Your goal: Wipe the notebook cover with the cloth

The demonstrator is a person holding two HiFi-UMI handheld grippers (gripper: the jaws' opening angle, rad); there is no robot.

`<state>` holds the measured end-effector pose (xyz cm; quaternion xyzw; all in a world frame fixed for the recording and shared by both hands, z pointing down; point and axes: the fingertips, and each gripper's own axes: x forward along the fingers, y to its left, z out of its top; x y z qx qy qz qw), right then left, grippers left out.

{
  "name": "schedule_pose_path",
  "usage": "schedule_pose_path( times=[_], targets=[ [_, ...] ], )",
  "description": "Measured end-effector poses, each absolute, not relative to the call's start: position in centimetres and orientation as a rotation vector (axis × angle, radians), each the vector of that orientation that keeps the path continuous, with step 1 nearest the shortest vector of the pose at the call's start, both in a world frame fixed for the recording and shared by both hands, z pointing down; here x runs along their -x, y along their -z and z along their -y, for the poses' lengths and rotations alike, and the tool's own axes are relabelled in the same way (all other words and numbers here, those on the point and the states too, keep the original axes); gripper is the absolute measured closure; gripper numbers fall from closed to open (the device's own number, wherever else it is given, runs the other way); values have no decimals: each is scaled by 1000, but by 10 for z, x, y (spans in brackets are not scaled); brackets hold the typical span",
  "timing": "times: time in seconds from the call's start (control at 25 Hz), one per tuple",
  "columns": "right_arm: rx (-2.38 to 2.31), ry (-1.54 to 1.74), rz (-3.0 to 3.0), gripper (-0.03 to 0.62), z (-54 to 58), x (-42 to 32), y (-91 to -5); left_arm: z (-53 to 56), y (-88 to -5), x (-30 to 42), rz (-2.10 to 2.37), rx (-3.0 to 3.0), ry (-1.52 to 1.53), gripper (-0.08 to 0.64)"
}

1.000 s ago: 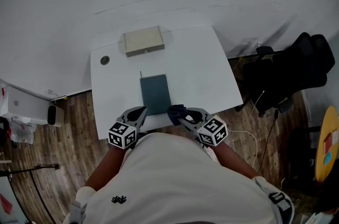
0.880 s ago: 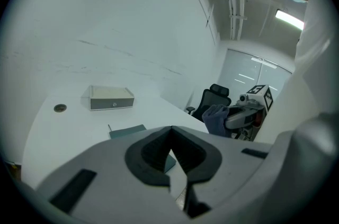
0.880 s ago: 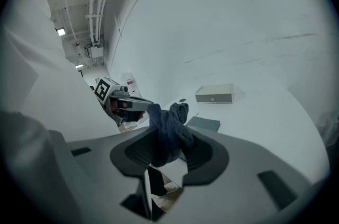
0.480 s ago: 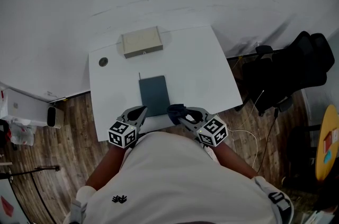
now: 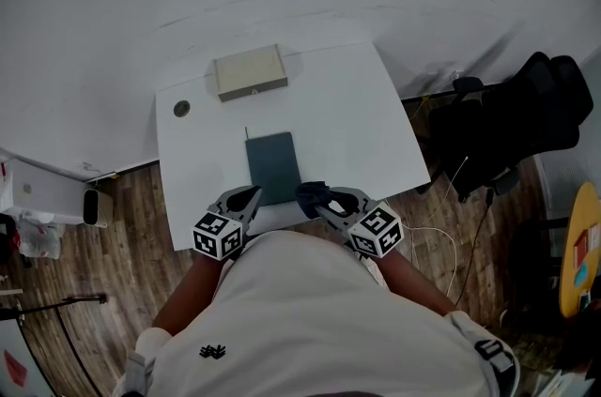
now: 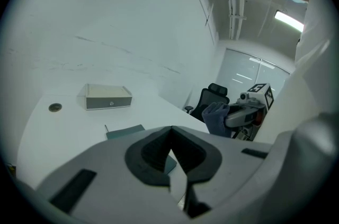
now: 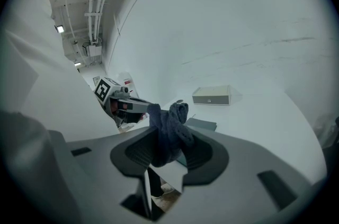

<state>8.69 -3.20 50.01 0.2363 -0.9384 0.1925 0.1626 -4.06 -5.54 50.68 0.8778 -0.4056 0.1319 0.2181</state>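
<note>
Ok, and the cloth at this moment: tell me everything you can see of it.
The cloth is dark blue-grey, soft and fuzzy-looking, bunched into a crumpled wad. The right gripper is shut on it, folds bulging past the jaw tips. It is held above the near edge of the white table, beside the near right corner of the dark teal notebook, apparently clear of the cover. Nothing else touches it.
</note>
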Motion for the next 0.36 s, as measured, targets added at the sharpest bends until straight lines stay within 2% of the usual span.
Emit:
schedule_pose_path(
  times=[0.36],
  targets=[
    [-673, -559, 2672, 459, 34, -86, -502, 56, -507, 42, 1125, -2426, -357, 554]
  ],
)
